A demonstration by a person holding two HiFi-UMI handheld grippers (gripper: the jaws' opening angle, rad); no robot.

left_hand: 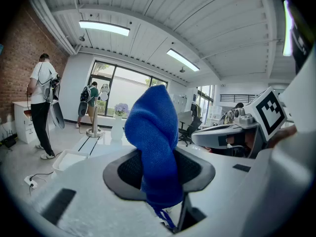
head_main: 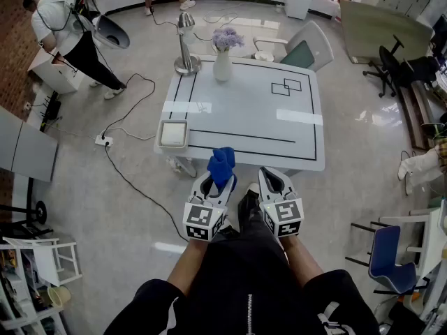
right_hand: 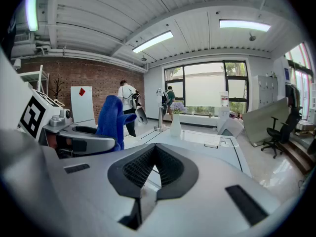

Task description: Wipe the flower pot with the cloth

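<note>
my left gripper (left_hand: 160,179) is clamped on the soft blue cloth (left_hand: 153,132), which is bunched upright above the jaws, i'd say as a wiping pad. my right gripper (right_hand: 154,169) has its jaws together on nothing, free to steady things. both are short of the white table (head_main: 244,128). the white flower pot with purple blooms (head_main: 222,65) stands near the table's far edge, well apart.

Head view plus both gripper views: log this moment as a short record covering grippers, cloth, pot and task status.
left gripper: shut on blue fabric cloth, which sticks up out of the jaws
right gripper: jaws together, nothing between them
flower pot: white vase with purple flowers, upright at the far edge of white rectangular table
gripper position: both at the table's near side, apart from the vase
also on table: white square tray, near left corner
task status: cloth in hand, wiping not yet begun
</note>
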